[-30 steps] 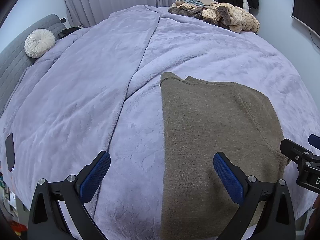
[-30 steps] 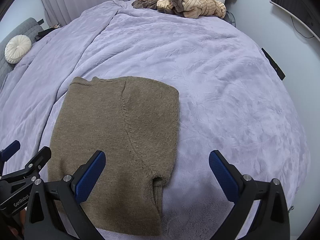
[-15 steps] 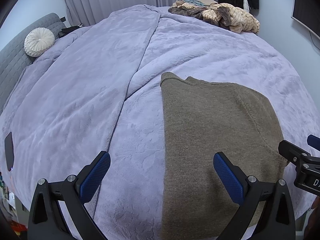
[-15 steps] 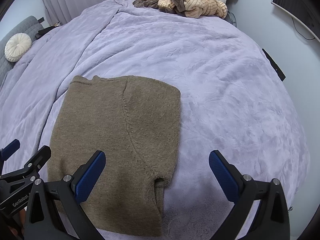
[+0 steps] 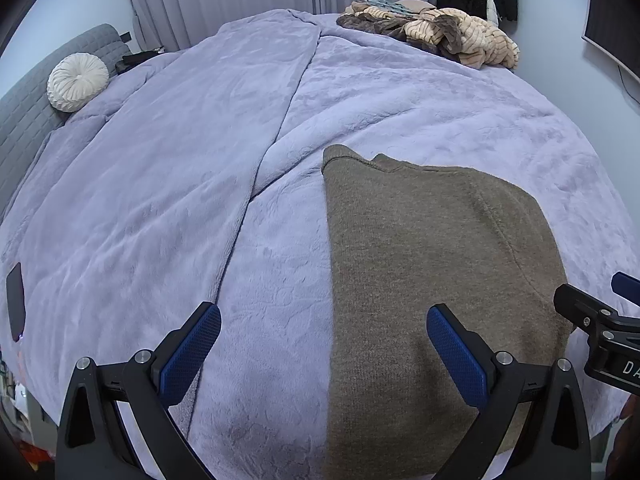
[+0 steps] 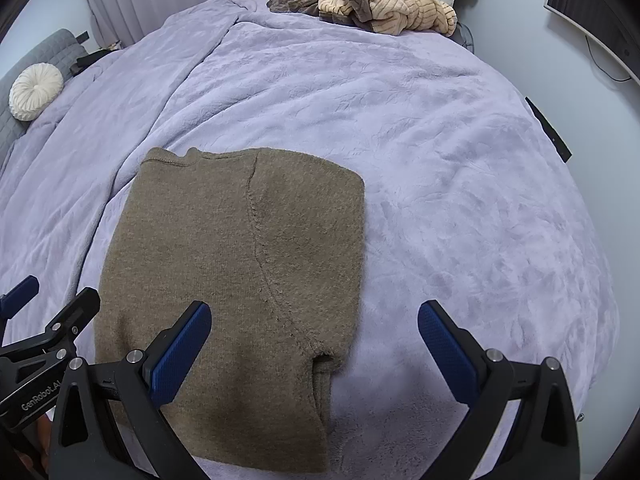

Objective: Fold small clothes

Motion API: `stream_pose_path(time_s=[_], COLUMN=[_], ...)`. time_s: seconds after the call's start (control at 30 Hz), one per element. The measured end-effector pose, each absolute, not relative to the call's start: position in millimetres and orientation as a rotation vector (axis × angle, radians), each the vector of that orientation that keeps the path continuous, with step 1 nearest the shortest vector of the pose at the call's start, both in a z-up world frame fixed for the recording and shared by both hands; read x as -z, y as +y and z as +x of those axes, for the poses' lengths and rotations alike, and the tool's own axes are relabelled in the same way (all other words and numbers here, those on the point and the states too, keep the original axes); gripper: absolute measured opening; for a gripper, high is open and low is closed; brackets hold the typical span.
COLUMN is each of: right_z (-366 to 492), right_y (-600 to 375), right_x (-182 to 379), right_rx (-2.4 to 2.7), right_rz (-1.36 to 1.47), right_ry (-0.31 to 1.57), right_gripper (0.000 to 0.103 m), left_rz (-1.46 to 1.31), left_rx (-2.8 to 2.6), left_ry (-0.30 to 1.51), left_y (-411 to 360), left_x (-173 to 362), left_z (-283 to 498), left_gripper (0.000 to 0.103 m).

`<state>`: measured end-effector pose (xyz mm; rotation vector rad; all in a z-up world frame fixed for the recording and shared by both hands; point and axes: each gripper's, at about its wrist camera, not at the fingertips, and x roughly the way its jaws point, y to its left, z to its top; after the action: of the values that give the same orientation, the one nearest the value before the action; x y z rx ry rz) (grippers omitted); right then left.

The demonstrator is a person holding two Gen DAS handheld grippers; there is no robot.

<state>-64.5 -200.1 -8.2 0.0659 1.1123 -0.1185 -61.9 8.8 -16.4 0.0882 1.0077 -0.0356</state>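
Left gripper (image 5: 324, 344) released, jaws wide, nothing between. Right gripper (image 6: 314, 342) likewise released. Both hover over near edge of brown sweater (image 6: 240, 264), folded flat on lavender bed (image 6: 460, 184). Clothes pile (image 6: 372, 4) at far edge; round cushion (image 5: 78, 82) far left.

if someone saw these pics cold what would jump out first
The brown sweater lies folded flat on the near part of a wide lilac blanket. Both open tools frame it from below: the left tool over its left edge, the right tool over its right edge, neither touching it. At the far end sits a heap of tan and brown clothes, and a round white cushion rests at the far left.
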Motion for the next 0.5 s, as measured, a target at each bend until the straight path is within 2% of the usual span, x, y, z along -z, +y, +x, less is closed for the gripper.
stream_pose_path(time_s=[0.5], right_z=[-64.3], right_y=[-197.7], right_x=[9.4], right_rx=[0.118], right_rz=[0.063], right_ry=[1.116], right_gripper=[0.103], left_rz=[0.089], left_rx=[0.040], left_ry=[1.005], left_y=[9.4], left_x=[16.7], left_z=[-62.9], left_gripper=[0.103])
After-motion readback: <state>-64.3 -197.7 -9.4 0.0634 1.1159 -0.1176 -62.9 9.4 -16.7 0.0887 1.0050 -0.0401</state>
